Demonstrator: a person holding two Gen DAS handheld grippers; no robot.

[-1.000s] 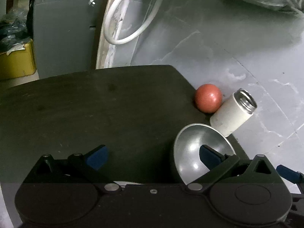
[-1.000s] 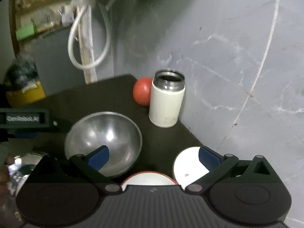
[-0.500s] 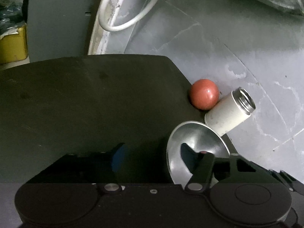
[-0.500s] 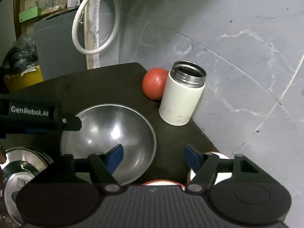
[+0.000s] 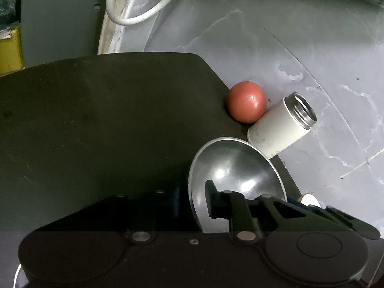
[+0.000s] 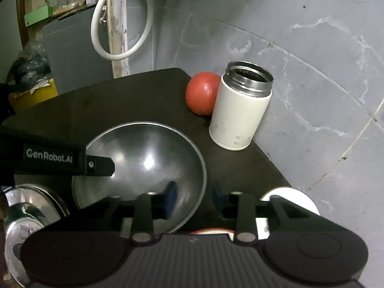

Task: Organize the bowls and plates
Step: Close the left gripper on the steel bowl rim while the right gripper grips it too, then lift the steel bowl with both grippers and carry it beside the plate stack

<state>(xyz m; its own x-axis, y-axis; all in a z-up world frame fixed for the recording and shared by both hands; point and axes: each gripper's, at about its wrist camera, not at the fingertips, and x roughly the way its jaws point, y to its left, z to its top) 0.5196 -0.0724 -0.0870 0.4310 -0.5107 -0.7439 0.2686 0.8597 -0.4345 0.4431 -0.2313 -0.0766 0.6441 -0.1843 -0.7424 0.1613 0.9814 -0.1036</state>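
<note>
A steel bowl (image 5: 240,168) (image 6: 144,158) sits on the black table (image 5: 108,120) near its right edge. My left gripper (image 5: 193,202) is shut on the bowl's left rim, one finger inside and one outside. In the right wrist view its finger (image 6: 99,165) reaches over that rim. My right gripper (image 6: 194,195) straddles the bowl's right rim. Its blurred fingers are close together, with small gaps still showing beside the rim. A white dish (image 6: 300,199) and a red-rimmed white plate (image 6: 211,231) lie just under the right gripper. Shiny steel plates (image 6: 24,206) lie at the left.
A red ball (image 5: 247,102) (image 6: 201,93) and an open white flask (image 5: 278,129) (image 6: 240,112) stand at the table's far right corner against the grey wall. A white hose (image 6: 120,24) hangs behind. The table's left and far parts (image 6: 108,100) are bare.
Both grippers have narrowed from wide open. The left one has closed on the bowl's left rim. The right one has come in around the right rim.
</note>
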